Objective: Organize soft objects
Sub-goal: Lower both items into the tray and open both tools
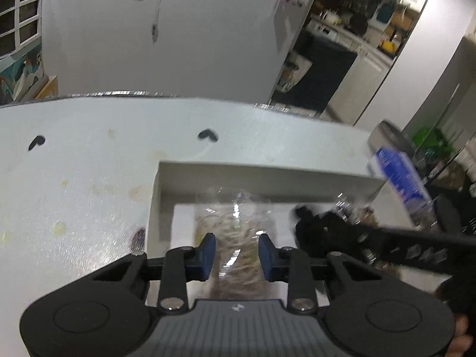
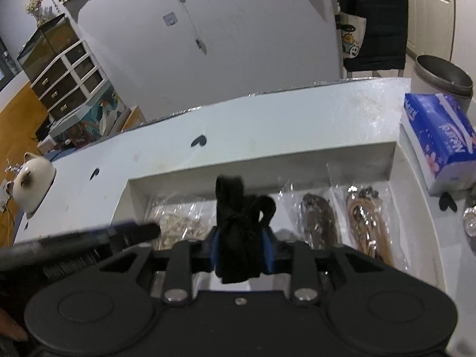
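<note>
Blue tissue pack (image 2: 440, 139) nr grey bin (image 2: 443, 76), white teapot (image 2: 32, 183) far left.

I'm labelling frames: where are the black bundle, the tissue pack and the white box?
black bundle (image 2: 238, 232), right wrist view, its middle.
tissue pack (image 2: 440, 142), right wrist view, blue top face.
white box (image 2: 267, 163), right wrist view, far wall.

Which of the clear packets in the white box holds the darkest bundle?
The middle packet: its bundle is dark brown, while the left packet and right packet hold pale tan cord.

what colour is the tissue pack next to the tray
Blue and white with pink flowers; the tissue pack shows best in the right wrist view.
</note>
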The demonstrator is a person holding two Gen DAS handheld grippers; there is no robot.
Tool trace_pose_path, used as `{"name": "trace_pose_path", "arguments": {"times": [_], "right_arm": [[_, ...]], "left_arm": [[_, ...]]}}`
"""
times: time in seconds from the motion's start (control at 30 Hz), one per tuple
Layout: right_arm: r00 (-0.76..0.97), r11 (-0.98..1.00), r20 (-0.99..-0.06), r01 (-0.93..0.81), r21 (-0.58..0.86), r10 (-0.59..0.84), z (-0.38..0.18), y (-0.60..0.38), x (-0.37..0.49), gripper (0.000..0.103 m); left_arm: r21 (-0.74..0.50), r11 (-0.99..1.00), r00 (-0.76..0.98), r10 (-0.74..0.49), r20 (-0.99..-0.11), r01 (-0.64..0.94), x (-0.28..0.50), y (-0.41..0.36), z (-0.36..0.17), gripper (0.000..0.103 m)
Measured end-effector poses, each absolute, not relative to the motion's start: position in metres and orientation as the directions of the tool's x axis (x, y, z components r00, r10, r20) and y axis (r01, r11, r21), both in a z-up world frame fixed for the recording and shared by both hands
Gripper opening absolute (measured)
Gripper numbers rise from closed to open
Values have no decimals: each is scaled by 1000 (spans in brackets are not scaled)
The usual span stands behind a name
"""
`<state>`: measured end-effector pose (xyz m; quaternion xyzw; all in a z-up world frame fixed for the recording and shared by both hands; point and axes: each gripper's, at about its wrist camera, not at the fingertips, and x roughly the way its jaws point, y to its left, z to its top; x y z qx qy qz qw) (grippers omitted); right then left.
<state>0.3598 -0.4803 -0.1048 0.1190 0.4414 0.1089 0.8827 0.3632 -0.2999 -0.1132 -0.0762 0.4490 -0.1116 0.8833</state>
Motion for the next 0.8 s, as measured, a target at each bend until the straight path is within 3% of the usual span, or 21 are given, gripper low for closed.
{"name": "trace_pose_path", "arguments": {"times": [0.13,0.2,0.27,0.33,0.53,0.8], "right_arm": [[594,944,-743,-100,313,309,-99,-481,358,53],[595,946,-743,-101,308,305,-97,-482,354,55],[595,946,-744,-96,309,303,-95,-483,350,56],[597,946,-744,-89,312,302,-91,-484,346,59],[620,949,-728,-90,303,291,-71,-489,327,65],[684,957,-679,-107,269,267,-31,-496,294,68]], "left_arm": [[-241,961,571,-275,-773,137,363,-296,-115,34],[-248,958,574,-286,-767,146,362,-296,-109,37],[-237,959,588,-284,-758,157,359,-297,-100,54],[-235,958,601,-286,-746,165,355,-297,-89,61],[-227,960,631,-278,-724,163,336,-292,-57,76],[-215,963,685,-265,-679,160,298,-278,-16,87]]}}
